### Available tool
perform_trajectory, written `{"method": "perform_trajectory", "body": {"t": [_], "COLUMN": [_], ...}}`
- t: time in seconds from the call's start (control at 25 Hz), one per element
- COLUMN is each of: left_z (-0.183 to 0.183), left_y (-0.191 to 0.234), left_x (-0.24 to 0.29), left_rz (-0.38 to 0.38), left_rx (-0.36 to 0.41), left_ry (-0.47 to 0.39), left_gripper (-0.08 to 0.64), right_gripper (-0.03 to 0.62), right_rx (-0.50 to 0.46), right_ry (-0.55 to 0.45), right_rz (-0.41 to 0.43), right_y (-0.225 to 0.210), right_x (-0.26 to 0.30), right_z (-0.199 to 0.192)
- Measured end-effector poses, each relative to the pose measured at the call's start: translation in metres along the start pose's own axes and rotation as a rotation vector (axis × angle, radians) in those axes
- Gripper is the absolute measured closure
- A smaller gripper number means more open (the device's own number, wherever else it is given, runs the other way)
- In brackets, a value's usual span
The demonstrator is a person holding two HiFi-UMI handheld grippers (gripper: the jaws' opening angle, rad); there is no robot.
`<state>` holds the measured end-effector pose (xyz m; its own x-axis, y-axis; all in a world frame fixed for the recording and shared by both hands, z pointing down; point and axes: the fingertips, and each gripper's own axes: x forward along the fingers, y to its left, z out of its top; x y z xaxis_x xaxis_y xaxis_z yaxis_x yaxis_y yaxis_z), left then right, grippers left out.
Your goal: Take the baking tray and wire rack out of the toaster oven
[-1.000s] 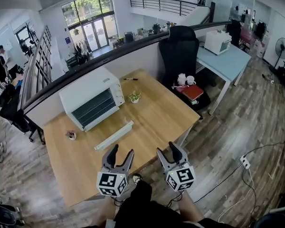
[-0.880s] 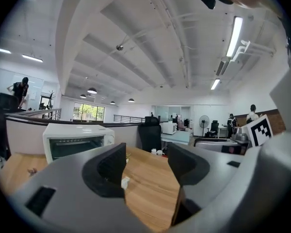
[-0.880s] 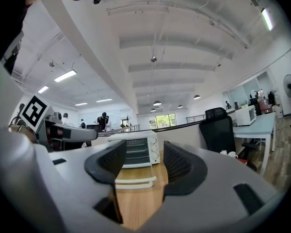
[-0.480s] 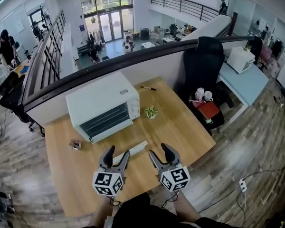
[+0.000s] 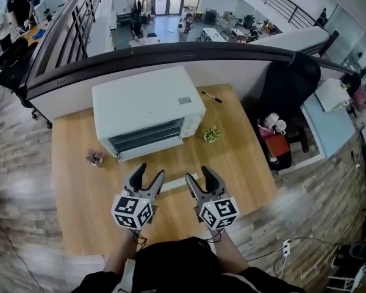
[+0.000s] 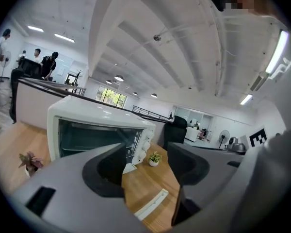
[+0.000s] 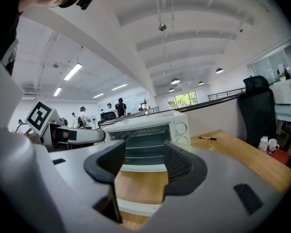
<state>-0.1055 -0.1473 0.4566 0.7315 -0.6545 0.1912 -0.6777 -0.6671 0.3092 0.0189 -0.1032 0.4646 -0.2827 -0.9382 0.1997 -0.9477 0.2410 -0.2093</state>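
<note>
A white toaster oven point(image 5: 147, 112) stands at the back of the wooden table point(image 5: 244, 163), its front open toward me. Shelf bars of a wire rack point(image 7: 144, 152) show in the cavity; I cannot make out a baking tray. A white bar point(image 5: 180, 182) lies on the table in front of the oven. My left gripper point(image 5: 149, 171) and right gripper point(image 5: 199, 176) hover side by side over the table's near half, short of the oven, either side of the bar. In the gripper views the left gripper point(image 6: 145, 164) and right gripper point(image 7: 144, 164) stand open with nothing between the jaws.
A small green potted plant point(image 5: 211, 133) sits right of the oven, a tiny pink-flowered pot point(image 5: 94, 158) left of it, and a black pen point(image 5: 210, 96) at the back right. A curved low wall point(image 5: 171, 57) backs the table. A black chair point(image 5: 290, 90) stands to the right.
Both grippers have moved forward over the table toward the oven, still open and empty. The head view has come closer, so the oven now lies nearer the grippers.
</note>
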Motion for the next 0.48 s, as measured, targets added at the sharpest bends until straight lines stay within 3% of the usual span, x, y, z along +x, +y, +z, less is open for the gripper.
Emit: {"method": "perform_trajectory", "body": {"t": [0.48], "left_z": [-0.012], "left_y": [0.071], "left_x": [0.011], "left_rz": [0.149], "left_rx": [-0.156], "left_ry": [-0.021], "left_gripper": [0.308], "right_gripper": [0.339], "right_rx": [0.087], "right_ry": [0.102], "right_rz": [0.107], "right_y": [0.001], "right_x": [0.079], "right_z": [-0.025]}}
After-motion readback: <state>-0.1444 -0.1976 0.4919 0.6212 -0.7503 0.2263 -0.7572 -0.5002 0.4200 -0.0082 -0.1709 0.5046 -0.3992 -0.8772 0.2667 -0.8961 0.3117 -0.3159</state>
